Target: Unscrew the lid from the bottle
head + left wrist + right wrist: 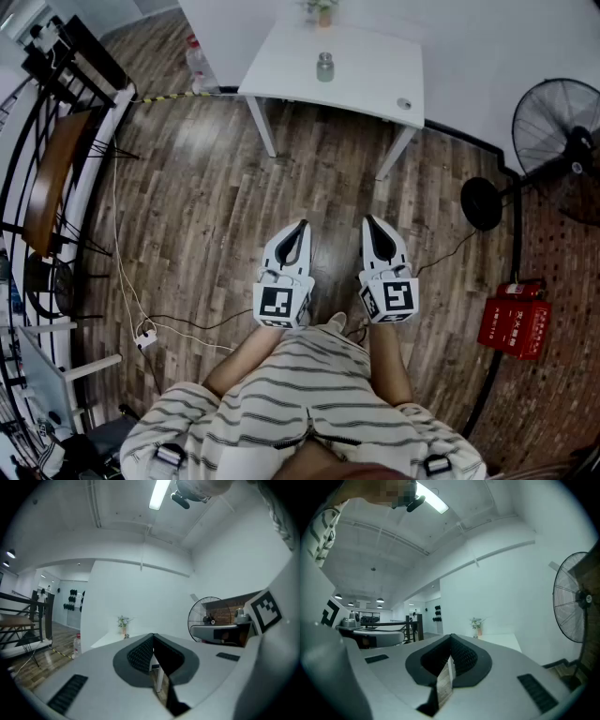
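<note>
White left gripper (300,228) and right gripper (369,223) idle, jaws together and empty, since the small grey-lidded bottle (325,67) stands well away on the white desk (367,80).

At the bottom of the head view I wear a short-sleeved white shirt (309,398) with thin dark stripes, and above it my left gripper (302,227) and right gripper (369,222) are white shells with black inner edges and black-and-white square markings.

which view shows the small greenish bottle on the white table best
The head view: the small greenish bottle stands unobstructed on the white table. The left gripper view shows only a distant speck; the right gripper view, nothing recognisable.
</note>
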The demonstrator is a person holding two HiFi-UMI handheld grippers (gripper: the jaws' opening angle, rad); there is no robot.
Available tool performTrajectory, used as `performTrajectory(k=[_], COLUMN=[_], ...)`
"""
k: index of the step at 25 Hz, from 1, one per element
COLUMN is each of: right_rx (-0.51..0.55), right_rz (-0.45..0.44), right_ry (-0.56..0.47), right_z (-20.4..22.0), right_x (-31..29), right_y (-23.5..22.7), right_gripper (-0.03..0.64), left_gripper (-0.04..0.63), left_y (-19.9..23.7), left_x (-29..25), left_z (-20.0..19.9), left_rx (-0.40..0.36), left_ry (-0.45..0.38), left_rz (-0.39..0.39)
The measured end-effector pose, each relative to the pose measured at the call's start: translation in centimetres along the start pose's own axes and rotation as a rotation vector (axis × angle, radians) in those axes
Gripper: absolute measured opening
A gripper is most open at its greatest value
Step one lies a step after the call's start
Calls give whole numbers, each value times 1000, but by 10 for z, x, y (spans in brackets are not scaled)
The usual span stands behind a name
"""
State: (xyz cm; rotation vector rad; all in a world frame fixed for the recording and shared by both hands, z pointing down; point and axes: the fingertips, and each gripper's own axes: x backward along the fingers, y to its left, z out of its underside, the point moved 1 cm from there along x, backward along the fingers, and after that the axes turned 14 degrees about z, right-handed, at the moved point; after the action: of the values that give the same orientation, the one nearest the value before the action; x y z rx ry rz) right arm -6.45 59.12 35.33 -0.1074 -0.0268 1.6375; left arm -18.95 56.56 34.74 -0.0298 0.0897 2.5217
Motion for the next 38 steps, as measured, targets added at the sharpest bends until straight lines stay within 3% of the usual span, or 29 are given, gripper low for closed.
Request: performTrajectory(k=[22,31,38], right_rx=[-24,-9,-18], right_rz=[73,24,-22], right_ry=[-40,-32,-30], right_z=[-18,-8,-18], right_x=[-66,-152,-273], right_y=[37,19,-22], right_gripper=[11,11,11], left_gripper=[-2,-2,-2], left_y=[83,130,195], left_x=[-31,-100,-204], left_z=[1,10,7], left_rx=[-9,-7,-4], left_ry=[11,27,34], left_rz=[117,112,63])
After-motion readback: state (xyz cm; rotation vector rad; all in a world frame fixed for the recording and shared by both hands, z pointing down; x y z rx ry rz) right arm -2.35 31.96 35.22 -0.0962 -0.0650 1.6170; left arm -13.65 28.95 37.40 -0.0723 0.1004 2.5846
